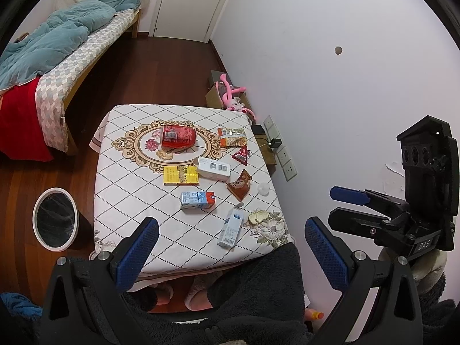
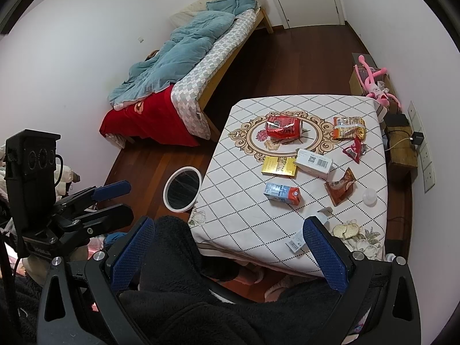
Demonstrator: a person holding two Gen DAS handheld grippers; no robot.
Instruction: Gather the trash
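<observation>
Trash lies on a table with a white diamond-pattern cloth: a crushed red can, an orange snack bag, a white box, a yellow pack, a brown wrapper, a blue-white carton and a tall white carton near the front edge. A round white-rimmed bin stands on the floor left of the table. My left gripper hangs open and empty above the table's near edge. My right gripper is open and empty too, held off the table's near corner.
A bed with a teal quilt runs along the far left. Against the right wall are wall sockets, a wooden box and a pink plush toy. A person's dark fleece garment and slippers fill the foreground.
</observation>
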